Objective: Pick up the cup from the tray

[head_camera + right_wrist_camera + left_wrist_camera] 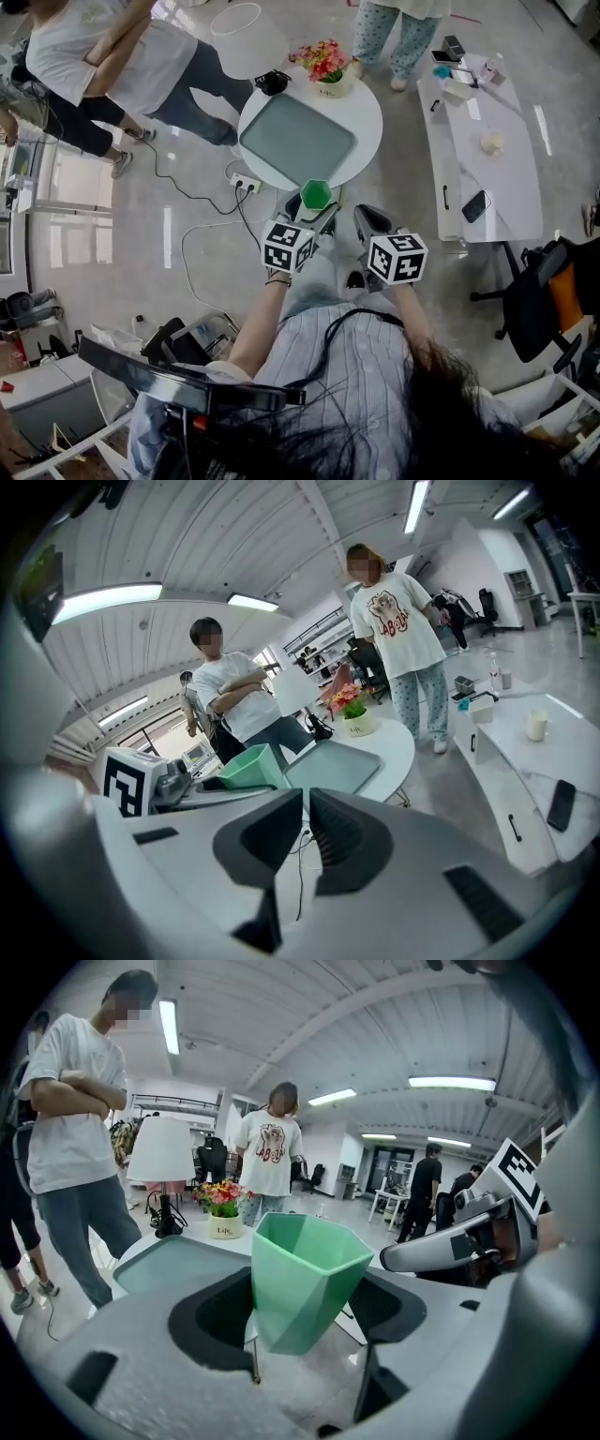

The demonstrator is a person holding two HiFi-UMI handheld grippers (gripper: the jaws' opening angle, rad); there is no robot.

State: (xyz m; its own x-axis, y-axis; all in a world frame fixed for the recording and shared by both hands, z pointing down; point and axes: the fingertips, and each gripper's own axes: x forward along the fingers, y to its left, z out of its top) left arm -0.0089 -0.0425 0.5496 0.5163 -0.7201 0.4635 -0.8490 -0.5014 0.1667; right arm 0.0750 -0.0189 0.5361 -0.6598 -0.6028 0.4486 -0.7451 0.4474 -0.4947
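A faceted green cup (317,194) (305,1279) is held upright between the jaws of my left gripper (316,204) (306,1314), just off the near edge of the round white table (366,112). The grey-green tray (298,139) (178,1265) (333,764) lies bare on that table, beyond the cup. My right gripper (368,219) (307,803) hovers to the right of the cup, with its jaws shut together and nothing between them. The right gripper view shows the cup (251,766) at its left.
On the table's far side stand a pot of flowers (328,67), a white lamp (246,37) and a black object (272,82). People stand behind the table. A long white table (483,141) lies to the right, an office chair (544,291) nearer. A power strip (246,183) with cables lies on the floor.
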